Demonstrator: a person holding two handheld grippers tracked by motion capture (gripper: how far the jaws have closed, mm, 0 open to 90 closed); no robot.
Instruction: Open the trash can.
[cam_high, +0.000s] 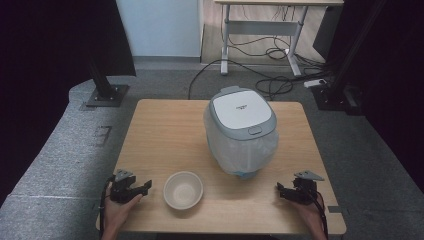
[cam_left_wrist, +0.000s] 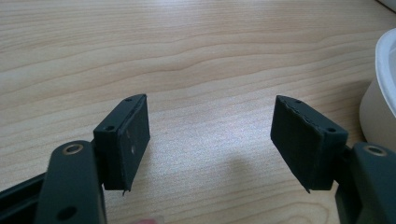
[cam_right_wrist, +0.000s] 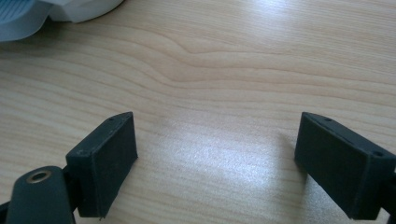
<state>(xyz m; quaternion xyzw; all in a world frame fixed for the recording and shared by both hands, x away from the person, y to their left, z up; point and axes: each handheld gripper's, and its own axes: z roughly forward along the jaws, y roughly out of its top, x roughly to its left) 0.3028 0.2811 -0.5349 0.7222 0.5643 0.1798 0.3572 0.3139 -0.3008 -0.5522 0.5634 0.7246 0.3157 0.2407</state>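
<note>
Near the front left corner of the worktop (cam_high: 165, 120), the left tool (cam_high: 146, 187) rests with jaws apart and empty, aimed toward the bowl (cam_high: 183, 189) just beside it, ready for a reach. That bowl stands upright, mouth up, close to the front edge; being round, it has no long axis. Behind it sits the lidded bin (cam_high: 241, 131), upright, mid-worktop. At the front right corner, the right tool (cam_high: 279, 188) lies parked, jaws apart, empty.
</note>
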